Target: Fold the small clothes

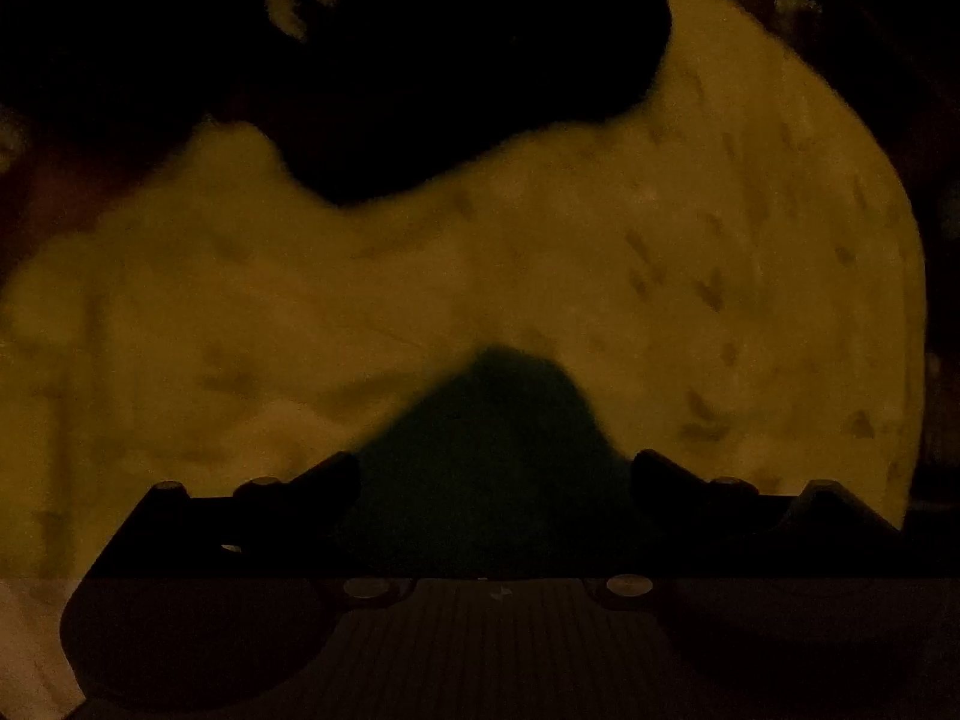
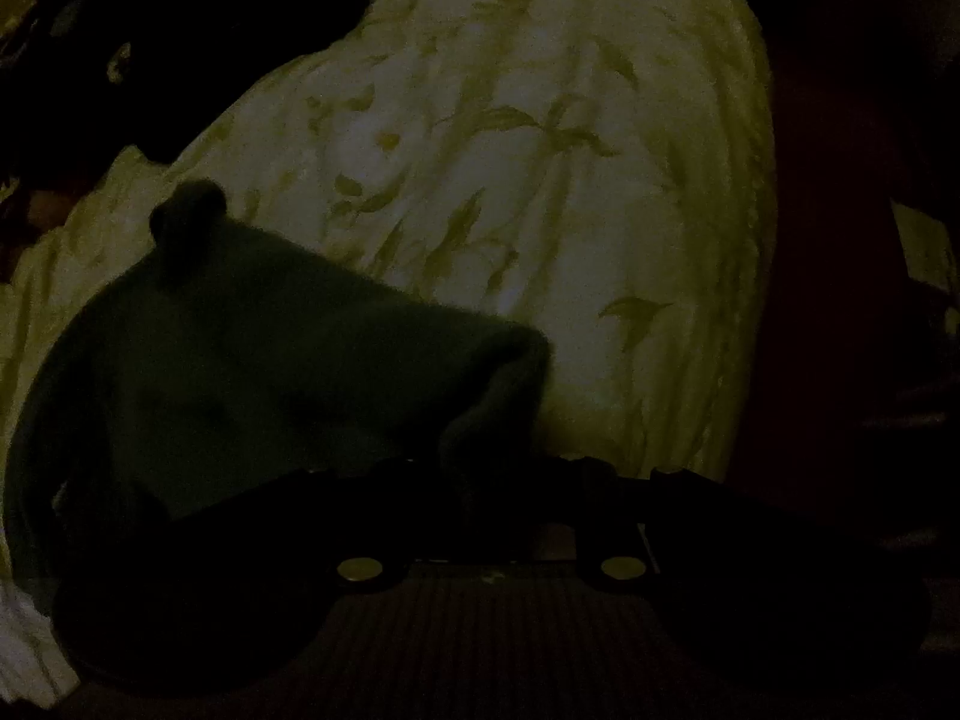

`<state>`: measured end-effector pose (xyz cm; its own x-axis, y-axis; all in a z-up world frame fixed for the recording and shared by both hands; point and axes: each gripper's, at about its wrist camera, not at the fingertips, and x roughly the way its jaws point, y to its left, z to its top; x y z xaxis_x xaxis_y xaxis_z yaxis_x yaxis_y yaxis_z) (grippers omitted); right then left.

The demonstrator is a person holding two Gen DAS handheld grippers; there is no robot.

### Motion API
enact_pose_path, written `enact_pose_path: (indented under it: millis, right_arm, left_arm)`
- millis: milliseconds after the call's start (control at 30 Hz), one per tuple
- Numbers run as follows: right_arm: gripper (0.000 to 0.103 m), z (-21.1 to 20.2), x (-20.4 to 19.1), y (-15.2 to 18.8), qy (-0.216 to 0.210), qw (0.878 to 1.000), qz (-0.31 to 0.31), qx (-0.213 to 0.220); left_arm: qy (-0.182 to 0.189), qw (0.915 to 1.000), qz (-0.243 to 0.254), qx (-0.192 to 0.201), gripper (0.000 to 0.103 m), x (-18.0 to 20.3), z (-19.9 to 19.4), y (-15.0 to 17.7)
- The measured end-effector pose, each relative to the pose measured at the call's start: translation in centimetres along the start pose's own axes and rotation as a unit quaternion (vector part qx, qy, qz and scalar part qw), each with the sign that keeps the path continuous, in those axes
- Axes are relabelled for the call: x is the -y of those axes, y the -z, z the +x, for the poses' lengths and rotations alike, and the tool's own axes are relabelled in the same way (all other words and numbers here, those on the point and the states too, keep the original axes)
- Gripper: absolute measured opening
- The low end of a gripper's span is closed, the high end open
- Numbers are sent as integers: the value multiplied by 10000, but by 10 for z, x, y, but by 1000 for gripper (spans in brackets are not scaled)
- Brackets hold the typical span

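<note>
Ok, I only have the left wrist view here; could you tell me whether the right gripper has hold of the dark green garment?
Observer: It looks so. The right gripper is nearly closed, and a raised fold of the dark green garment runs down between its fingers.
Operator: Thank you. And how does the rest of the garment lie?
Observer: It spreads out mostly flat toward the left of the right wrist picture, on the leaf-patterned bedspread.

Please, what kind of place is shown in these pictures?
Probably a dim bedroom. A leaf-print bedsheet covers a soft wide surface, likely a bed, with a dark green garment and a black cloth heap lying on it.
</note>
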<state>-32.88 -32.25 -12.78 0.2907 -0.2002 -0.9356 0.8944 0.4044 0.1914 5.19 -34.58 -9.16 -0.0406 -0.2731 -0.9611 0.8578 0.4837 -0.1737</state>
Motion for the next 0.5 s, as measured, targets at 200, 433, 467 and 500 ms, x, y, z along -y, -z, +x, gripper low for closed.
enact_pose_path:
  millis: [200, 433, 467, 500]
  right_arm:
    - [21, 3, 3, -2, -75, 9999, 109, -71]
    - [20, -18, -5, -3, -156, 9996, -150, 187]
    - [19, -22, -5, -5, -168, 9994, -156, 248]
    - [18, -26, -6, -7, -179, 9992, -173, 325]
  left_arm:
    - [-433, 9923, 576, -1009, 103, 49, 69, 5]
    - [-112, 9989, 27, -445, 84, 21, 44, 35]
    - [57, 9994, -109, -308, 83, 14, 34, 37]
    - [257, 9992, -278, -112, 81, 4, 16, 41]
